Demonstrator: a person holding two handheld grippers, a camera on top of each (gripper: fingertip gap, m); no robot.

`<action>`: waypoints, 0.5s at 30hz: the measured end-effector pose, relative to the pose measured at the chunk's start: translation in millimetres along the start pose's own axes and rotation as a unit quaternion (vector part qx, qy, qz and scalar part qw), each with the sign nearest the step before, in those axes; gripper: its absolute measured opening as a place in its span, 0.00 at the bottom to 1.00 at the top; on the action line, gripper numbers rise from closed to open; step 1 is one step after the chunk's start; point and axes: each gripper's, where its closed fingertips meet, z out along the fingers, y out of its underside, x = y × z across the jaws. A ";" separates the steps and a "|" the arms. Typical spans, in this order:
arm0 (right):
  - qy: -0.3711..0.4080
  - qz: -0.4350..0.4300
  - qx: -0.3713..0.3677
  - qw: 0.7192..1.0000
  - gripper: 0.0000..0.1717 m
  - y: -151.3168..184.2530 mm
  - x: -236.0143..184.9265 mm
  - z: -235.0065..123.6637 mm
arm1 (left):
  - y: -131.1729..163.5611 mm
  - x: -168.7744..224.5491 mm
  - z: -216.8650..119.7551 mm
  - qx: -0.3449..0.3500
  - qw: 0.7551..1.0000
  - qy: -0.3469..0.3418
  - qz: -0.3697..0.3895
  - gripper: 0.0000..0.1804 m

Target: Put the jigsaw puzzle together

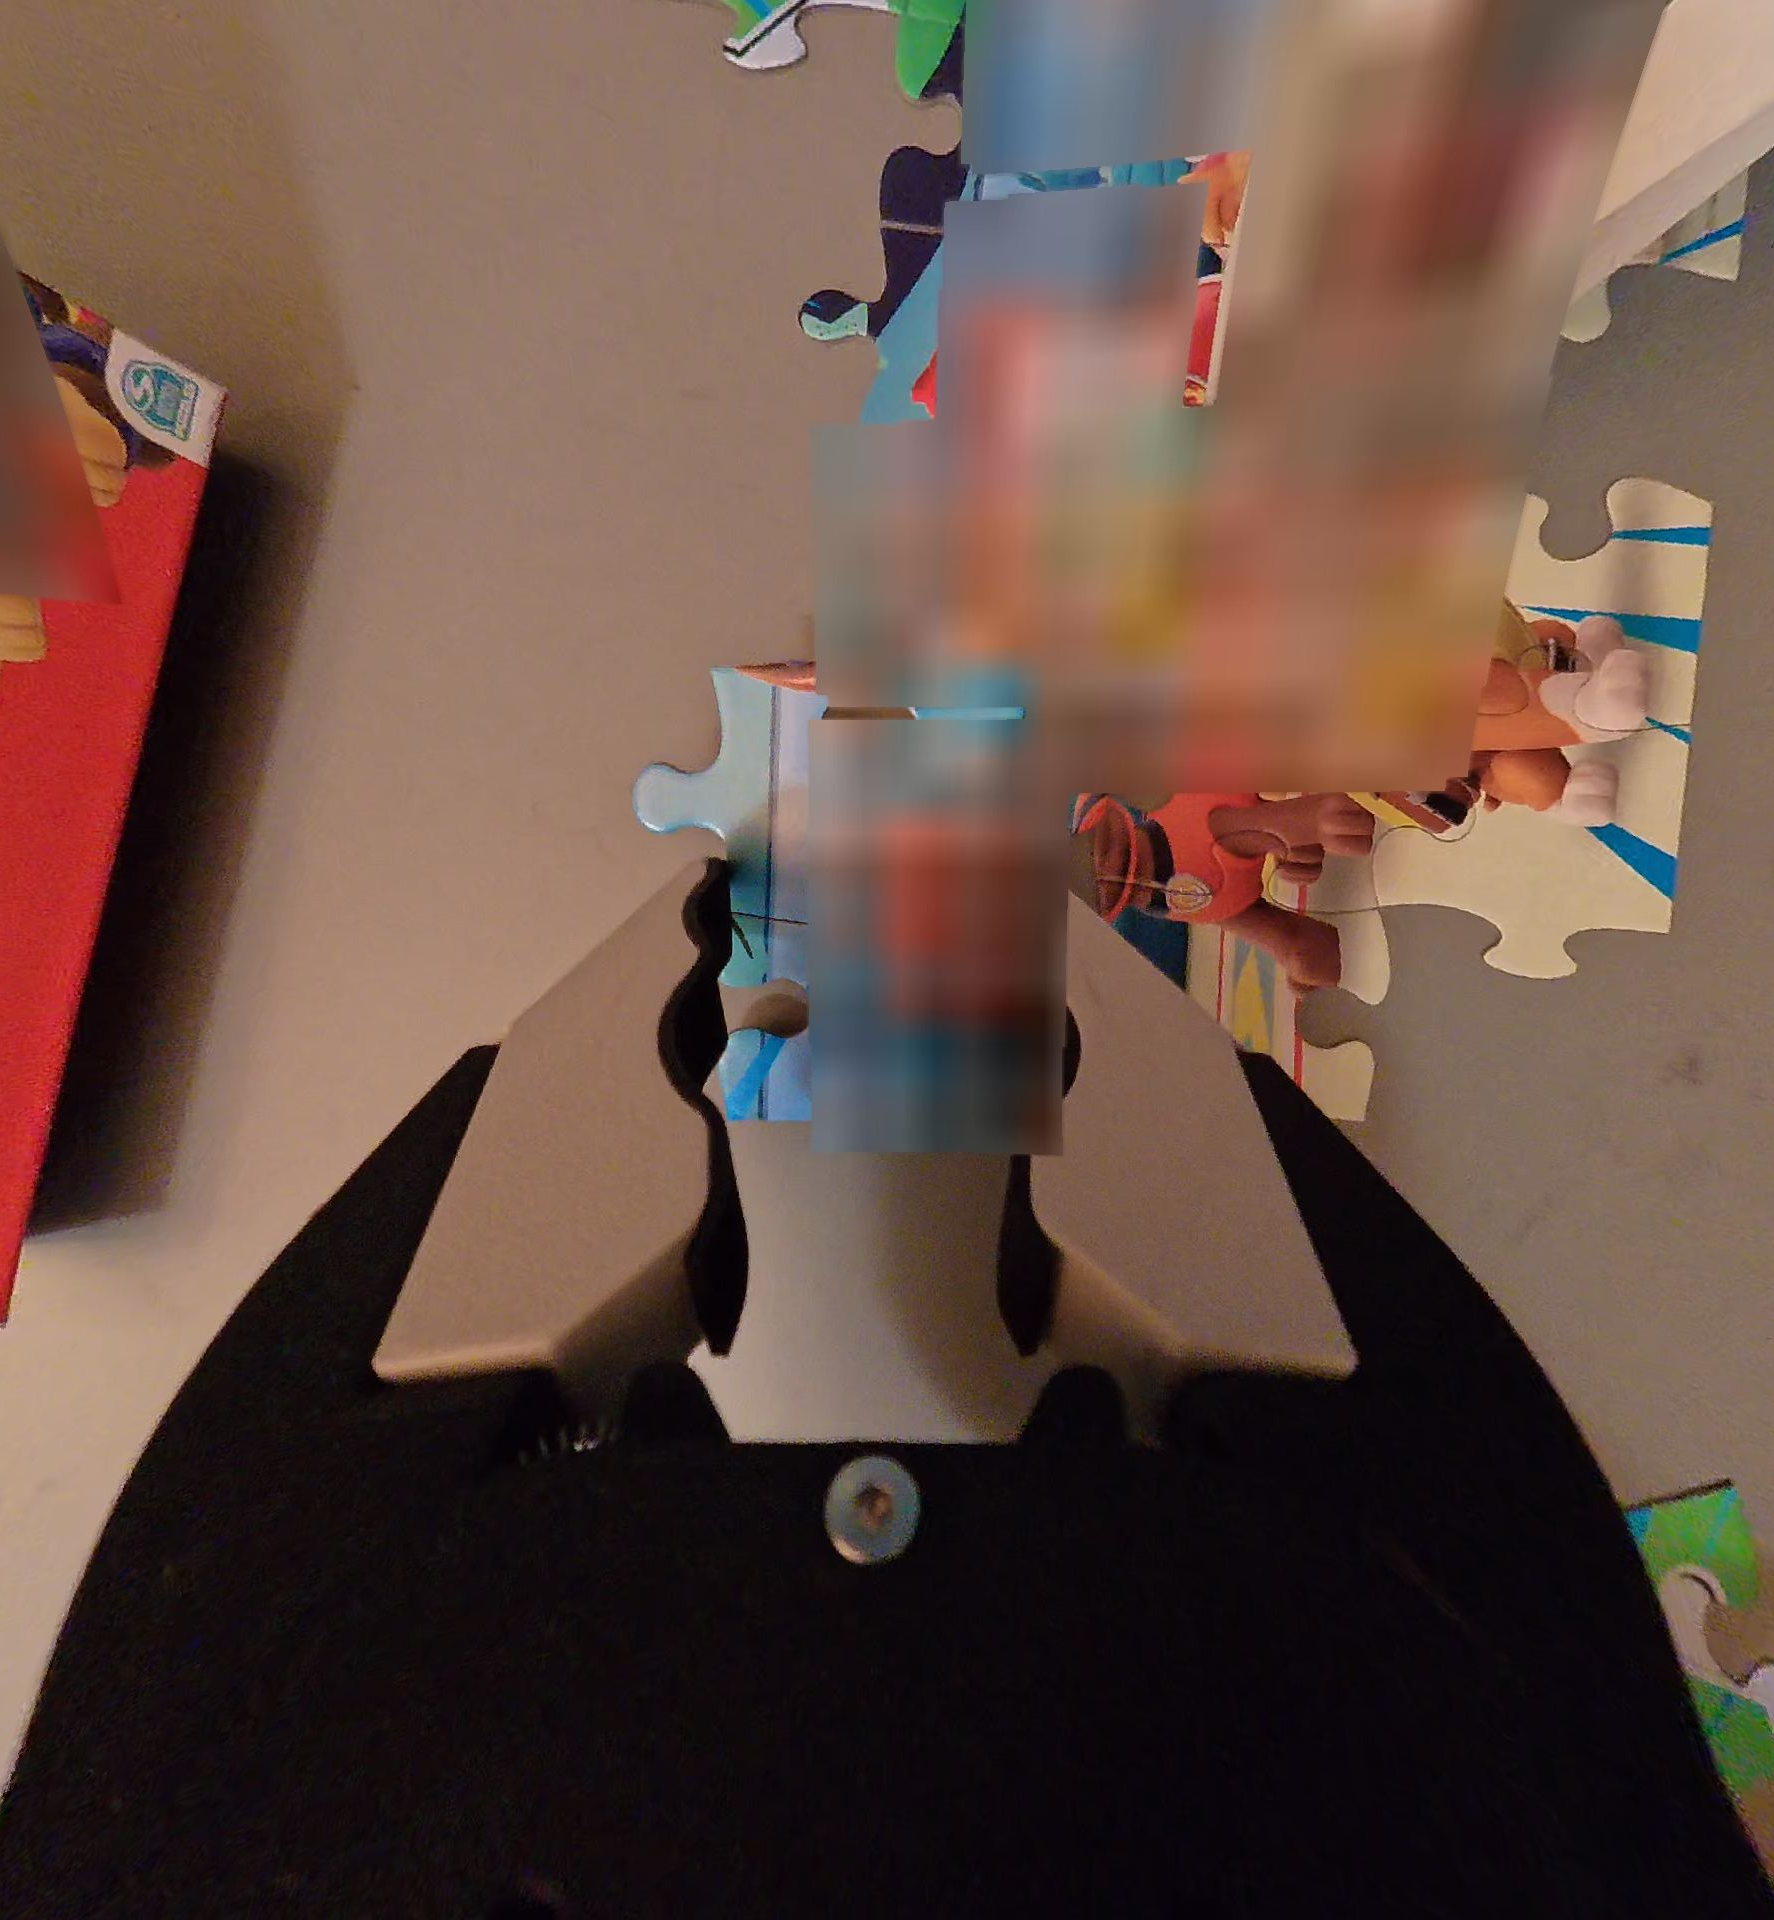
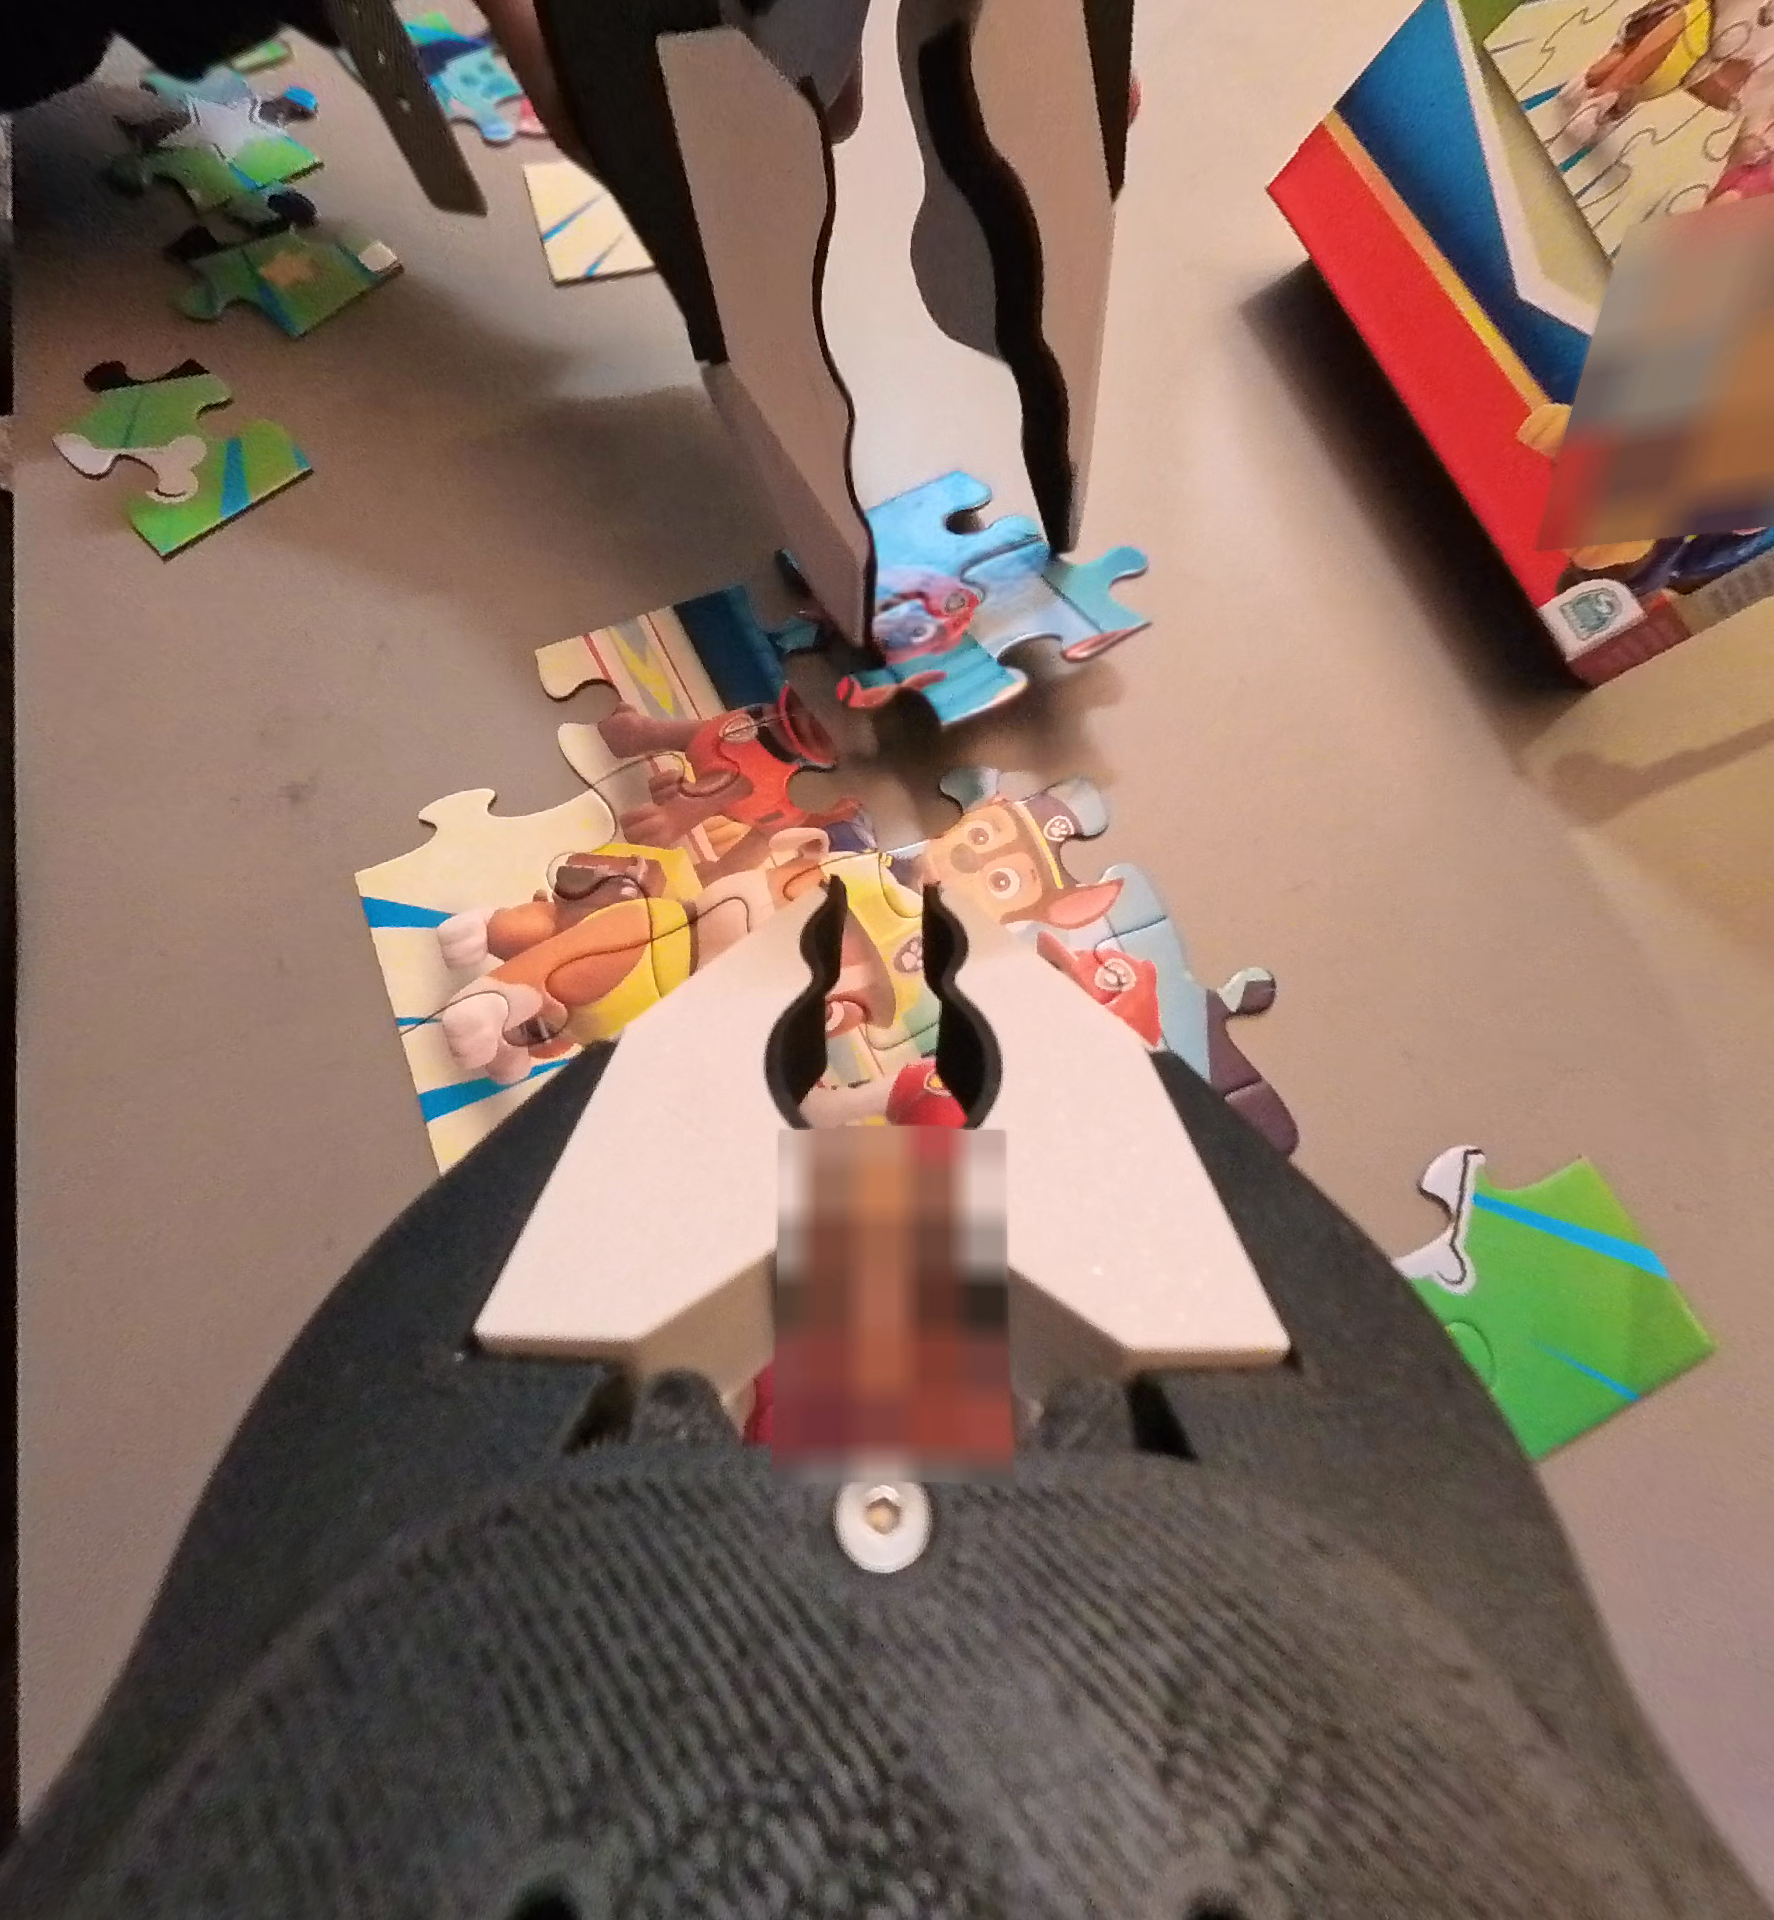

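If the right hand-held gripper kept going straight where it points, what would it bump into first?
Probably the joined-up puzzle lying on the table: the right hand-held gripper points down at its yellow part, fingers slightly apart and empty. How close it is, I cannot tell.

A red box with blue and gold bands and cartoon artwork stands on the pale tabletop, off to one side of a partly joined cartoon puzzle. Loose green pieces lie scattered about: one near the puzzle's edge, another apart, and several clustered farther off.
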 end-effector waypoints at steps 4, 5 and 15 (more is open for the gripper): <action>0.001 0.002 0.001 1.000 0.08 1.3 0.2 -0.6 | 3.5 5.9 -1.9 -0.019 1.000 0.018 -0.003 0.29; 0.001 0.003 0.002 1.000 0.08 1.5 -0.1 -0.6 | 2.5 8.7 -1.5 -0.020 0.999 0.025 -0.004 0.30; 0.002 0.003 0.002 1.000 0.07 3.9 -2.0 -2.8 | 1.0 15.6 15.1 -0.034 0.999 0.028 0.000 0.30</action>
